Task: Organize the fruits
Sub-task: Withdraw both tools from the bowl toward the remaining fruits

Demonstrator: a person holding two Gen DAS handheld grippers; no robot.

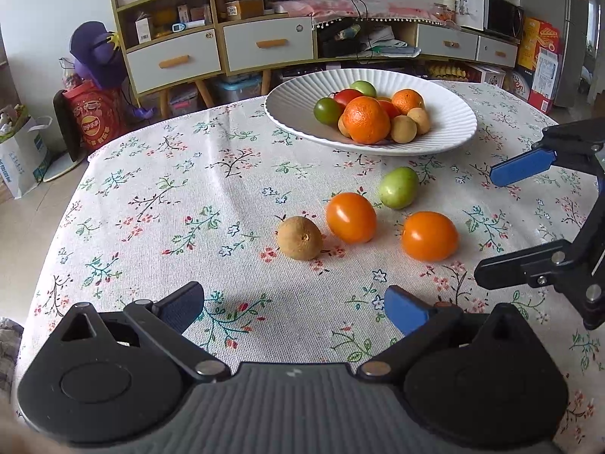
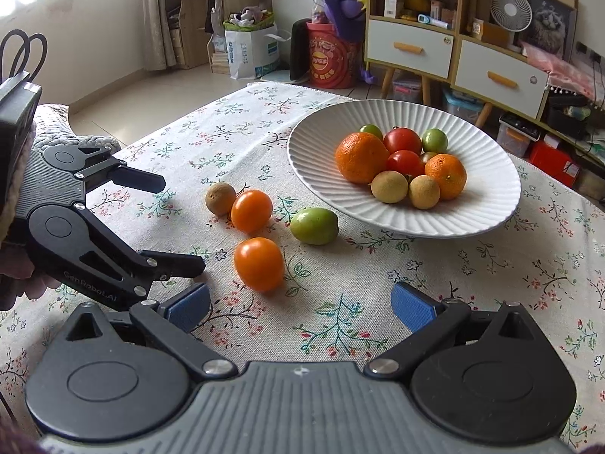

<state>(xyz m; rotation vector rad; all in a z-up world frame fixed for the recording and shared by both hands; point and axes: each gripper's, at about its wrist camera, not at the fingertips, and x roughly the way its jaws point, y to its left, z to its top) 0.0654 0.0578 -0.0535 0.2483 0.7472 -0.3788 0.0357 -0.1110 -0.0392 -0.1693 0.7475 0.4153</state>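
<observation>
Hovering low over the tablecloth (image 1: 151, 189), left tongs (image 1: 295, 308) and right tongs (image 2: 300, 304) spread wide, empty.

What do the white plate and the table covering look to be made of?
White plate: likely glazed ceramic, going by its soft sheen and crisp ribs fanning to the rim, though melamine is possible. Tablecloth: woven fabric, perhaps cotton or linen, matte, with a visible coarse weave, printed flowers and slight wrinkles.

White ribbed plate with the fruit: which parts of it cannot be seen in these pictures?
- Left wrist view: fruits at the back of the white ribbed plate are half hidden behind the large orange mandarin.
- Right wrist view: a small tomato is mostly covered by neighbours.
</observation>
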